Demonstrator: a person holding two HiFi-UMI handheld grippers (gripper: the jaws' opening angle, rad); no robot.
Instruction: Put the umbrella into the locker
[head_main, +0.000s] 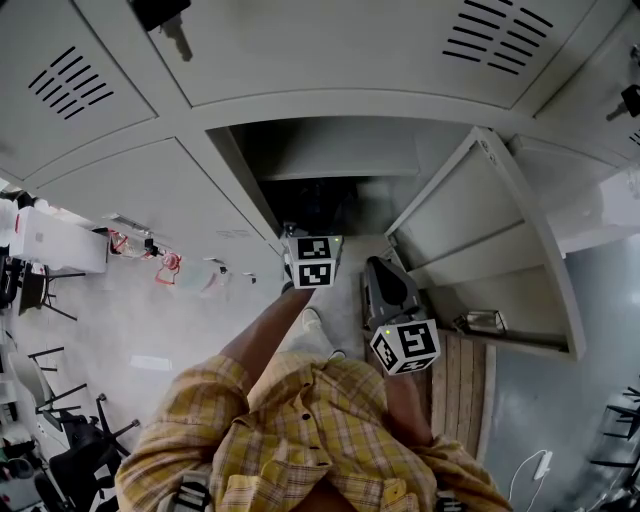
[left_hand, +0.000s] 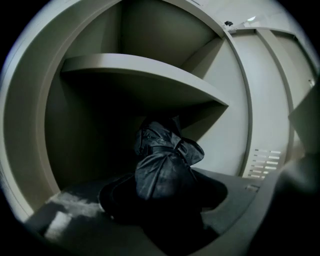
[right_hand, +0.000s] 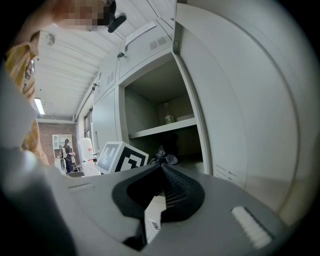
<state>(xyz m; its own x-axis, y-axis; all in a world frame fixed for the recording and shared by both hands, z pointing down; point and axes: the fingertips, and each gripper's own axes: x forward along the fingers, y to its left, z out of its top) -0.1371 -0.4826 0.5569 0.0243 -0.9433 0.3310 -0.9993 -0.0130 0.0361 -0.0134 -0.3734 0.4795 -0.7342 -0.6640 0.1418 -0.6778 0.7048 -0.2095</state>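
With left gripper (left_hand: 165, 196) clamped on the folded black umbrella (left_hand: 162, 165), centre frame just inside the locker (left_hand: 85, 130) under its shelf (left_hand: 145, 75), and right gripper (right_hand: 161, 169) pinched together on nothing, best to push deeper, lower until resting flat, then release.

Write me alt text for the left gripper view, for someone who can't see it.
A folded black umbrella, gripped by the left gripper, points into an open grey locker, its far end toward the dark space below a shelf. The locker's vented door stands open at the right.
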